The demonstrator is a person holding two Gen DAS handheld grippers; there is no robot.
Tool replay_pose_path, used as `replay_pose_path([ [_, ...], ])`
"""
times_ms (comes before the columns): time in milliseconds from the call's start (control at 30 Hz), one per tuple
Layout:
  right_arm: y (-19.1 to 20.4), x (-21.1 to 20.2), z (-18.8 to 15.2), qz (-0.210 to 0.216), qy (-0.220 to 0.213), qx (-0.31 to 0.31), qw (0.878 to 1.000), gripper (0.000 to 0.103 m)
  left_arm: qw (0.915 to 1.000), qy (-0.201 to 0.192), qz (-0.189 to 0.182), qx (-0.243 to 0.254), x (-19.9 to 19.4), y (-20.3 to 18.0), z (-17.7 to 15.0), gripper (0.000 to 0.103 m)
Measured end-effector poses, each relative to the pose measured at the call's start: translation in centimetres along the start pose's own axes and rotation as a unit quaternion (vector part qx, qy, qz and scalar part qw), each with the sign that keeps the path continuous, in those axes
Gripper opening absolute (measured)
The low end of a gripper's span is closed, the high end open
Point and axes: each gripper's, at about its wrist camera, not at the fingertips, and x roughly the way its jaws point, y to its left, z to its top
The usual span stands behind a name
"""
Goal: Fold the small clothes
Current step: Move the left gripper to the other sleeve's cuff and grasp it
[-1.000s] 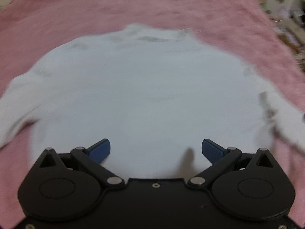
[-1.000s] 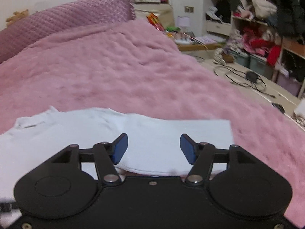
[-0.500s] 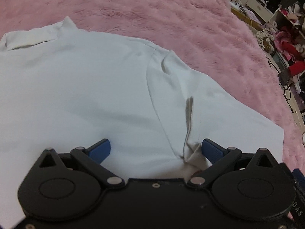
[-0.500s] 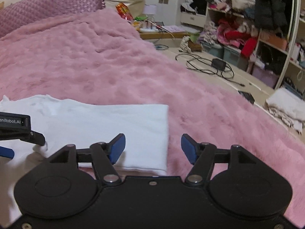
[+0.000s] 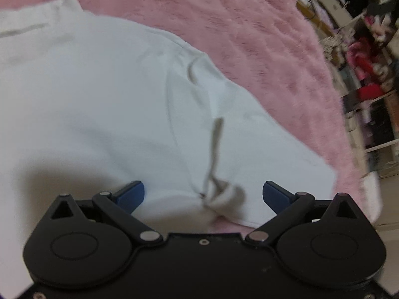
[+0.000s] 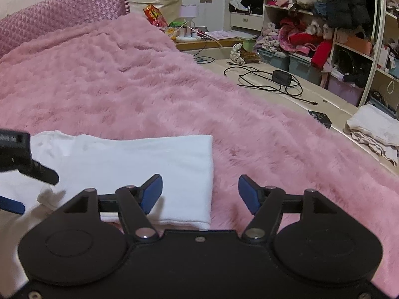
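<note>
A small white shirt [image 5: 99, 104] lies flat on the pink fluffy blanket [image 5: 249, 37], collar at the far left. Its right sleeve [image 5: 261, 139] spreads out to the right, with a bunched fold at the armpit [image 5: 219, 194] just in front of my left gripper [image 5: 203, 194], which is open and empty above it. In the right wrist view the sleeve [image 6: 149, 157] lies flat with its cuff edge to the right. My right gripper [image 6: 200, 193] is open and empty, straddling that cuff edge. The left gripper's finger [image 6: 30, 167] shows at the left.
The blanket [image 6: 124, 74] covers the bed up to a purple quilted headboard [image 6: 62, 15]. Right of the bed are a floor with cables [image 6: 269, 79], folded towels [image 6: 374, 129] and cluttered shelves [image 6: 311, 25].
The left gripper swung right from over the shirt's body to the right armpit and came closer. The right gripper shifted right along the sleeve to its cuff edge. Both stayed open.
</note>
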Motion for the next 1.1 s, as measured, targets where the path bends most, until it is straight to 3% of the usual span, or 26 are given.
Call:
replay_pose_path([
  [200,-0.3,0.0,-0.1,0.005,0.002,0.006,1.000,0.068,0.9968,0.030,-0.058,-0.046,1.6,0.0,0.2,0.103],
  [300,-0.7,0.1,-0.1,0.007,0.005,0.012,1.000,0.068,0.9956,0.025,-0.081,-0.040,1.4,-0.7,0.0,0.103],
  [433,-0.8,0.1,-0.2,0.012,0.010,0.018,1.000,0.069,0.9970,0.012,-0.076,-0.012,1.2,-2.0,-0.2,0.103],
  [633,-0.9,-0.1,-0.3,0.014,0.007,0.019,1.000,0.069,0.9988,-0.032,-0.033,0.013,1.1,-2.7,-0.6,0.103],
  [833,-1.1,-0.1,-0.3,0.016,0.013,0.022,1.000,0.069,0.9972,-0.053,0.003,0.053,1.2,-3.7,-1.0,0.103],
  [1000,-1.1,0.0,-0.2,0.017,0.014,0.023,0.999,0.069,0.9975,-0.028,-0.035,0.054,1.2,-3.6,-1.1,0.103],
  [1100,-1.1,-0.1,-0.3,0.018,0.014,0.024,0.999,0.069,0.9964,-0.007,-0.026,0.080,1.3,-4.3,-1.0,0.103],
])
